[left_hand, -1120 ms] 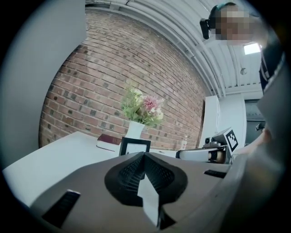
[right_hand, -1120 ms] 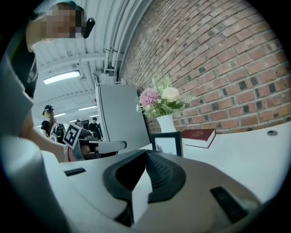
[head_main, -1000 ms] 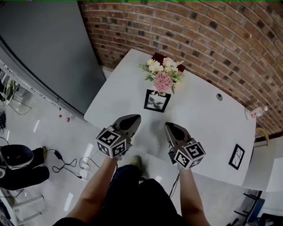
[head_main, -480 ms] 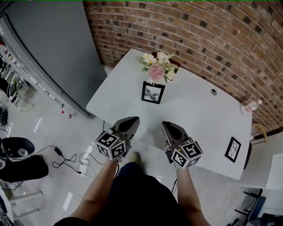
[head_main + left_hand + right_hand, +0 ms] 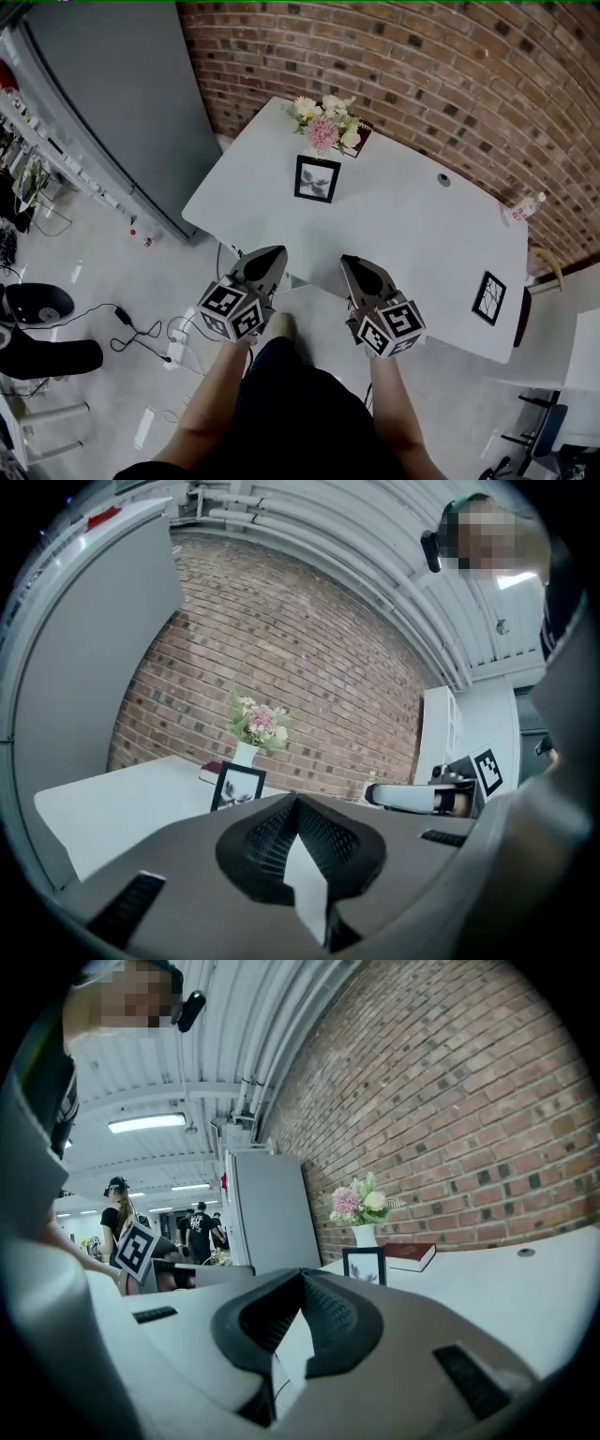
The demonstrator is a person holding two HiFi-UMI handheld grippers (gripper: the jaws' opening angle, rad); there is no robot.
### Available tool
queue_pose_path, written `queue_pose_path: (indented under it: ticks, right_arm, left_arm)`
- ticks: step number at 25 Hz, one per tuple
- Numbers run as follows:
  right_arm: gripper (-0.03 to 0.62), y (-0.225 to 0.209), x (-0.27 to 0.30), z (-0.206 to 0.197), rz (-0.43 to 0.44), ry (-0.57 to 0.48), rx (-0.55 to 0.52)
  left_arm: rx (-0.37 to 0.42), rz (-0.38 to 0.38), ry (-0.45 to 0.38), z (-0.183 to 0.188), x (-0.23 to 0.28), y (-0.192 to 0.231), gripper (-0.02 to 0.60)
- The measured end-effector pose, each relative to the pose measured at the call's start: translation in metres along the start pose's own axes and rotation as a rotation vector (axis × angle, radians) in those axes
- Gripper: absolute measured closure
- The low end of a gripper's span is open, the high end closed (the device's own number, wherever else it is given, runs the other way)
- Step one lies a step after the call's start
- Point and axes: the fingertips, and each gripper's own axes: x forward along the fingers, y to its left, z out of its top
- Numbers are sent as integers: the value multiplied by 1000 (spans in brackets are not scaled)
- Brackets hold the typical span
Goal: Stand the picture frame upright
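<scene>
The black picture frame (image 5: pixel 317 179) stands upright on the white table (image 5: pixel 412 234), just in front of the flower vase (image 5: pixel 323 127). It also shows in the left gripper view (image 5: pixel 238 787) and the right gripper view (image 5: pixel 364 1266), small and far off. My left gripper (image 5: pixel 272 255) and right gripper (image 5: pixel 352 262) are side by side, short of the table's near edge and well away from the frame. Both point level toward the table. The jaws of each meet, with nothing between them, as the left gripper (image 5: pixel 296 803) and right gripper (image 5: pixel 302 1277) views show.
A second, smaller black frame (image 5: pixel 488 298) lies at the table's right end, with a plastic bottle (image 5: pixel 521 210) at the far right by the brick wall. A red book (image 5: pixel 408 1255) lies beside the vase. A grey cabinet (image 5: pixel 112 103) stands left; cables lie on the floor (image 5: pixel 141 347). People stand in the background (image 5: pixel 199 1232).
The table and frame have shrunk and slid away in the head view as I backed off. Both grippers have drawn back from the table's near edge, still shut.
</scene>
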Motion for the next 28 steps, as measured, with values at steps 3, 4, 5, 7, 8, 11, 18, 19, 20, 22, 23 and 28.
queue_pose_path:
  ticks: [3,4,5,7,8,11,18,19,20,22,23,28]
  right_arm:
    - [589,9,-14,0,-5,-12,0]
    - [589,13,-18,-1,-7,-15,-2]
    - [590,16,-23,-3,-8,-17,-4]
    - [589,23,-31,-6,-9,-18,-6]
    - [590,27,-35,-8,-10,-18,-6]
    - [591,39,-46,-11,-12,-17,-10]
    - [591,59,-68,-13,-3,-23,-22]
    - [591,63,-70,-13,-2,-24,-24]
    - [591,66,-72,-13,0,-26,-26]
    - [591,74,-75,-13,7,-28,-30]
    - [591,77,-76,-13,11,-28,-32]
    - [591,91,-87,-21,25,-12,-46]
  left_arm:
    - [6,4,-4,-2,-13,-11,581]
    - [9,4,-5,-4,-17,-15,581]
    - [12,5,-7,-6,-21,-19,581]
    - [16,7,-10,-9,-30,-26,581]
    - [16,8,-11,-10,-34,-29,581]
    - [18,8,-13,-12,-47,-39,581]
    - [33,17,-30,-11,-73,-58,581]
    - [35,19,-32,-11,-77,-59,581]
    - [37,21,-34,-11,-81,-61,581]
    - [39,28,-39,-9,-89,-63,581]
    - [40,32,-43,-8,-92,-65,581]
    - [32,52,-51,-15,-112,-73,581]
